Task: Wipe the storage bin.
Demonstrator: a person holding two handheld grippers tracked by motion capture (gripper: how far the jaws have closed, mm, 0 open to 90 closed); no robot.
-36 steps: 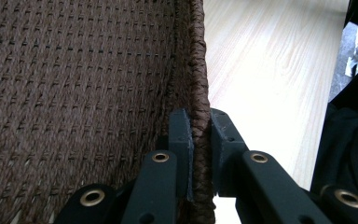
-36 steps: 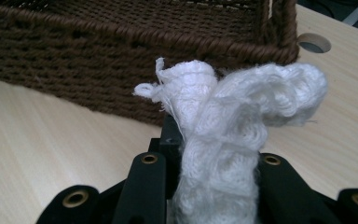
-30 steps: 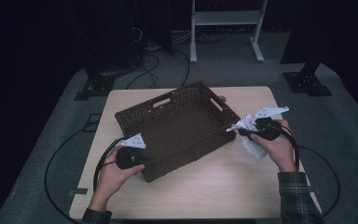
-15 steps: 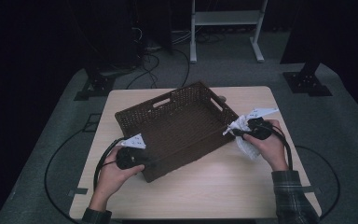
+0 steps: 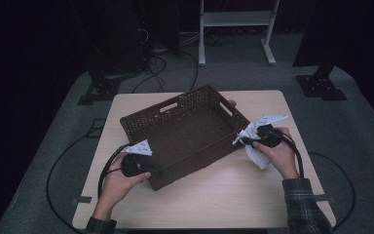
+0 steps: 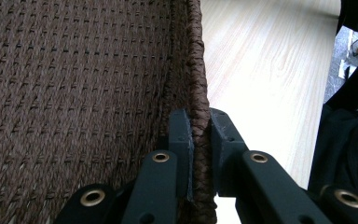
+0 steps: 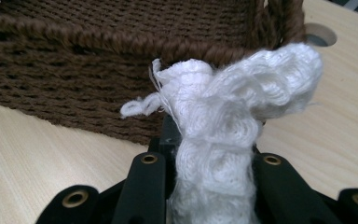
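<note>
The brown woven basket sits at an angle near the middle of the pale wooden worktop, and serves as the landmark here.

The left tool is at the basket's near left corner. In the left gripper view its two black jaws are clamped on the basket's braided rim, one jaw inside the wall and one outside, pads pressed against the weave. The person's left hand holds that tool just beside the corner, its cable looping off the worktop's left edge.

The right tool is at the basket's right side, just outside the wall. It grips a bunched white cloth: in the right gripper view the cloth fills the gap between the jaws and bulges above them, close to the basket's outer wall and level with its rim. From the high view, part of the cloth hangs below the right hand, over the worktop, outside the basket.
</note>
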